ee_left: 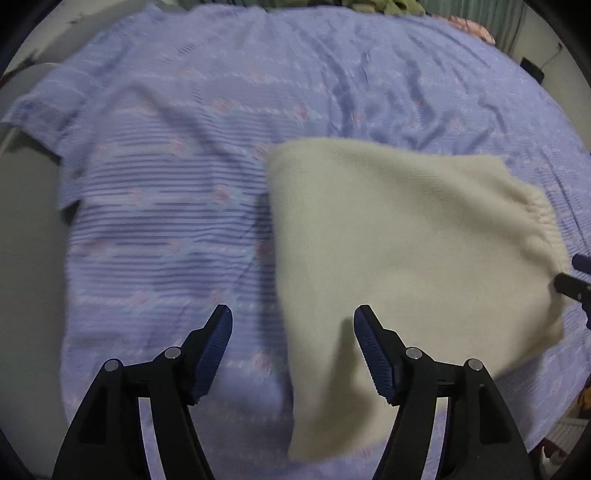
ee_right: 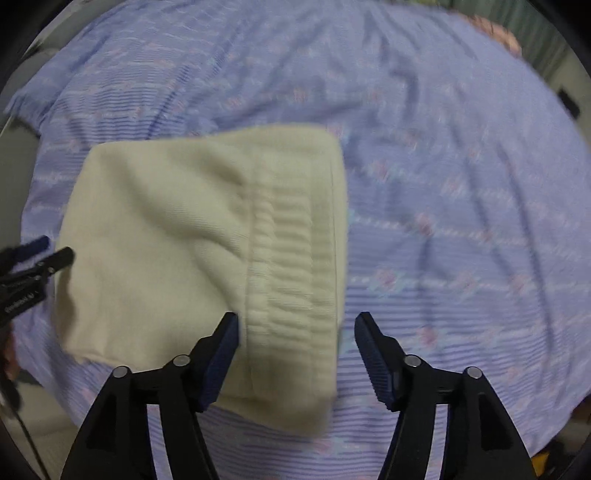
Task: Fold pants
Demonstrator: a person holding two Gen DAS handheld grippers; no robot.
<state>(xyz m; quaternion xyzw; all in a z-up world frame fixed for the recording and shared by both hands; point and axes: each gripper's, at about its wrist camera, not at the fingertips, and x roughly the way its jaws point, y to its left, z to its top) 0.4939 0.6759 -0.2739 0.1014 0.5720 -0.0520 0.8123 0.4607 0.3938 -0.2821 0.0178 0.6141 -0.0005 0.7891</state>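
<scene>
place: home bedroom | evidence: bed [ee_left: 258, 92] under purple striped floral sheet [ee_right: 461, 184], curtain [ee_left: 498, 22] behind

**Colours and patterns, both wrist views**

Pants [ee_left: 406, 266]: plain cream/off-white knit, no print. Fine ribbed texture; the gathered waistband [ee_right: 291, 258] shows as horizontal ridges in the same cream.

Bedsheet [ee_left: 166, 206]: lavender-blue, thin darker blue horizontal stripes, broken by paler bands carrying small pink floral motifs with light-blue accents. Same pattern across the right wrist view [ee_right: 461, 221].

Left gripper [ee_left: 292, 332]: black frame, dark navy ribbed finger pads [ee_left: 216, 350], silver pivot pins.

Right gripper [ee_right: 296, 339]: identical scheme: black body, navy pads [ee_right: 373, 354], silver pins.

Far edge, left wrist view: olive-green fabric [ee_left: 384, 5], blurred; pink patterned cloth [ee_left: 476, 27] at top right.
</scene>
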